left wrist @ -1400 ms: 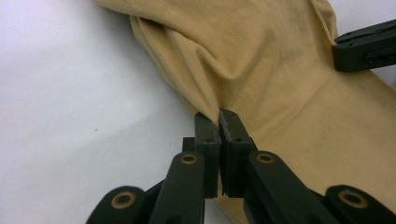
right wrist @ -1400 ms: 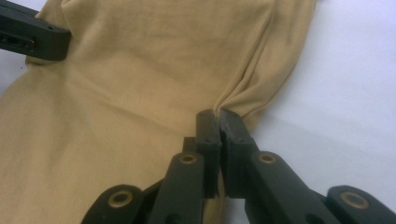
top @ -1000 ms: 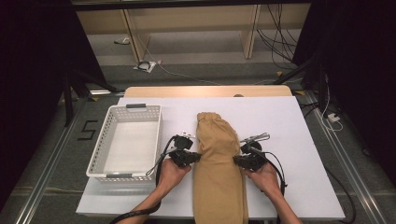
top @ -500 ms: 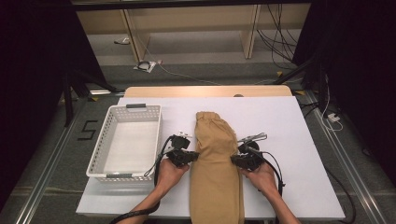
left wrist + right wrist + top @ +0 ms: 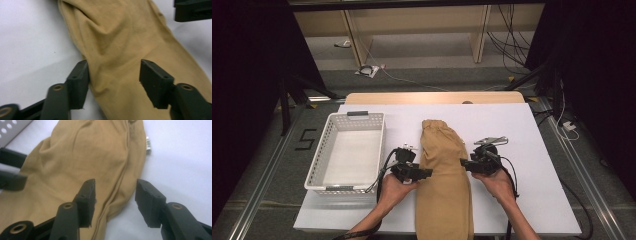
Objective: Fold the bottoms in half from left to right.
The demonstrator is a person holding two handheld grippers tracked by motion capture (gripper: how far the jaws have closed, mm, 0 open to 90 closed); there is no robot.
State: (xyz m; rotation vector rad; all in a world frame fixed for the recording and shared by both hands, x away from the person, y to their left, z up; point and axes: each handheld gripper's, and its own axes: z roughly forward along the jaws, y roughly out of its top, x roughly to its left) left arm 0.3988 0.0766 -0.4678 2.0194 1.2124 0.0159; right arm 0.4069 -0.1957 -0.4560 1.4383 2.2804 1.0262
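Observation:
A tan garment lies folded lengthwise down the middle of the white table, its near end hanging over the front edge. My left gripper sits at the garment's left edge. In the left gripper view its jaws have just been opening and stand apart over the cloth, without pressing it. My right gripper is at the garment's right edge. Its jaws have also just been opening and straddle the folded edge of the cloth without gripping it.
A white perforated basket stands on the table left of the garment, close to my left hand. A small metal piece lies on the table beside the cloth. Bare table extends to the right. Cables and shelf legs lie on the floor beyond.
Both grippers have opened at the garment's edges and the cloth now lies loose between their jaws. The hands have barely shifted.

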